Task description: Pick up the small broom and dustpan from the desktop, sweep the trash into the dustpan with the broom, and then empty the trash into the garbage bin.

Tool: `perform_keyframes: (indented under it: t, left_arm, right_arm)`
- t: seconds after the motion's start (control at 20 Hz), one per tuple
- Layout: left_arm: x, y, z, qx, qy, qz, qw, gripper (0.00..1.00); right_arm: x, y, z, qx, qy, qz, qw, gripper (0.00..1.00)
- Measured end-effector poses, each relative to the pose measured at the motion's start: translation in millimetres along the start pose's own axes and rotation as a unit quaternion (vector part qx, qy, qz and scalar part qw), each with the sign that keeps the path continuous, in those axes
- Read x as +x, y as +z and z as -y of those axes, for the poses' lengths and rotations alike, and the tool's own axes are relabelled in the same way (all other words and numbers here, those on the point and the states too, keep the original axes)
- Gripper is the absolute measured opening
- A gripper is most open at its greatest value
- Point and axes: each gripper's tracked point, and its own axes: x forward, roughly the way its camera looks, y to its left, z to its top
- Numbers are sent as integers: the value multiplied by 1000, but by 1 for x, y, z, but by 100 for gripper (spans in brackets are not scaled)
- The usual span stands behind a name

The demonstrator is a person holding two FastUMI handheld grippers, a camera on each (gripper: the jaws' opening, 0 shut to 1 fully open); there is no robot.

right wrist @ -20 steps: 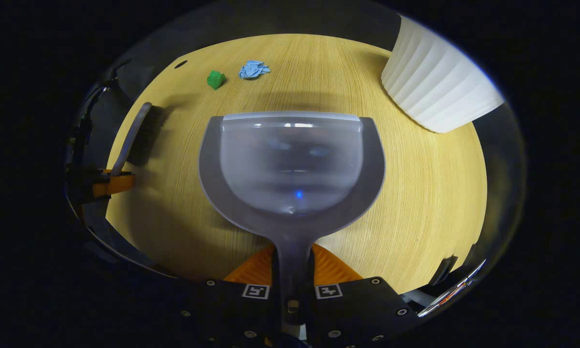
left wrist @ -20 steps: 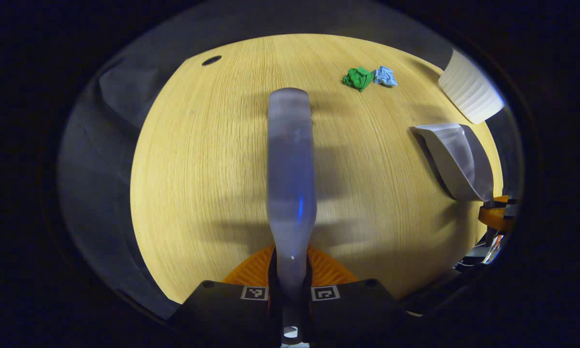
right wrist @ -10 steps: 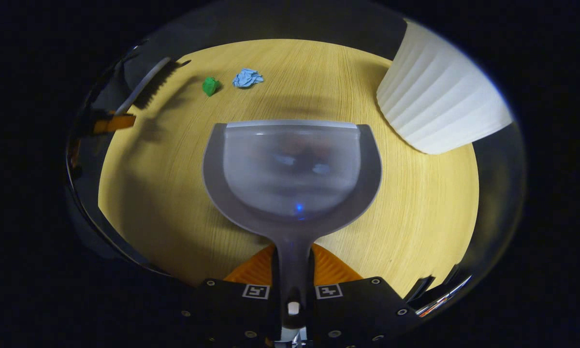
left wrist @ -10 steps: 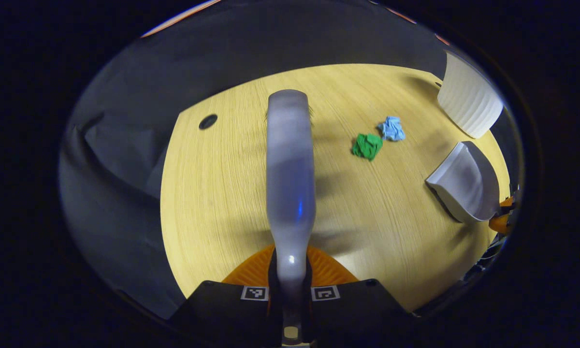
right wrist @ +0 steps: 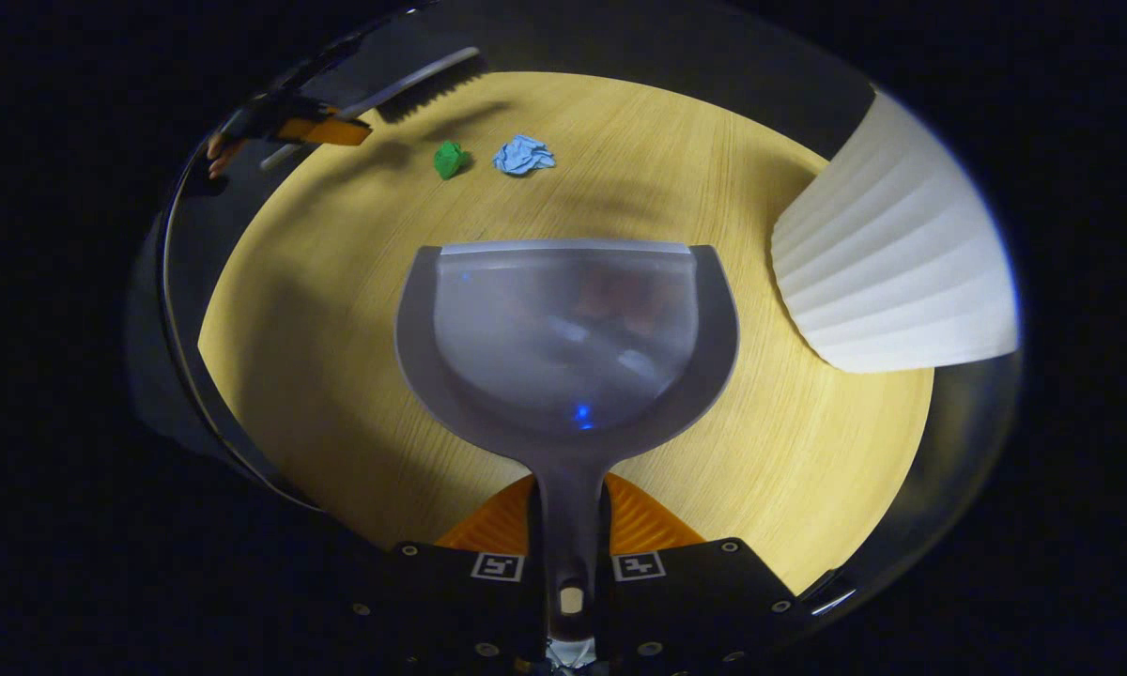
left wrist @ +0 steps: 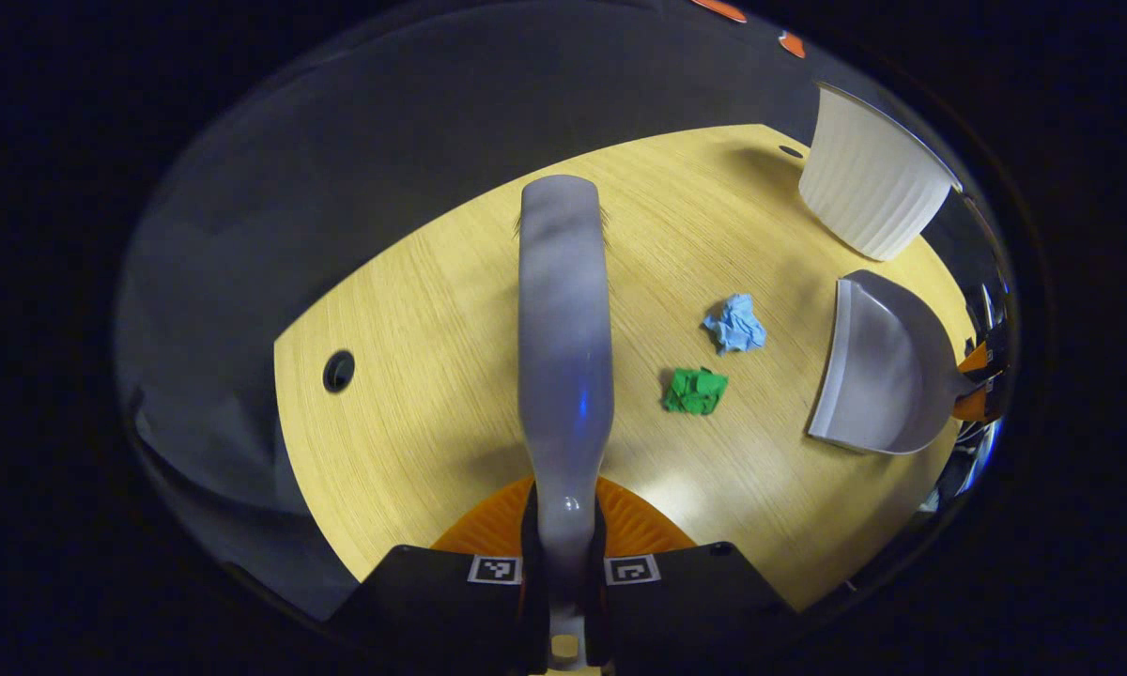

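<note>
Wooden bench [left wrist: 413,413], lit. Ribbed white garbage bin [right wrist: 887,272], far right edge. Dustpan [right wrist: 568,338]: stiff, light; right hand-held gripper [right wrist: 568,563] clenched on handle. Broom [left wrist: 563,319]: left hand-held gripper [left wrist: 563,568] clamps handle. Green wad [left wrist: 695,391], blue wad [left wrist: 734,324]: crumpled, featherlight, between tools.

Round cable hole [left wrist: 338,371] cut thru the desktop [left wrist: 432,310] nr its left edge, dark inside. 2nd, smaller dark hole [left wrist: 791,151] at the far-right corner, seen flat as an oval. Dark cloth backdrop [left wrist: 357,169] hangs behind & to the left of the wood, w/ soft folds lower left; same cloth [right wrist: 667,52] runs past the far edge in right gripper view. Shiny reflective bit [left wrist: 981,460] at far right, below the desk edge; can't tell what it is.
</note>
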Motion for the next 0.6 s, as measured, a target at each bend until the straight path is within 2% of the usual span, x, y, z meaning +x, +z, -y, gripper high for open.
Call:
perform_keyframes:
  t: [0.3, 0.45, 0.6]
  left_arm:
    - [8, -1, 7, 55, -11, -34, 998, 17]
    - [11, 4, 35, 82, -28, -43, 995, 18]
    - [6, 10, 73, 104, -72, -47, 991, 18]
  right_arm:
    - [2, 15, 1, -15, 6, 3, 1000, 20]
    - [6, 19, 2, -12, 6, 3, 1000, 20]
    - [5, 21, -1, -8, 2, 9, 1000, 20]
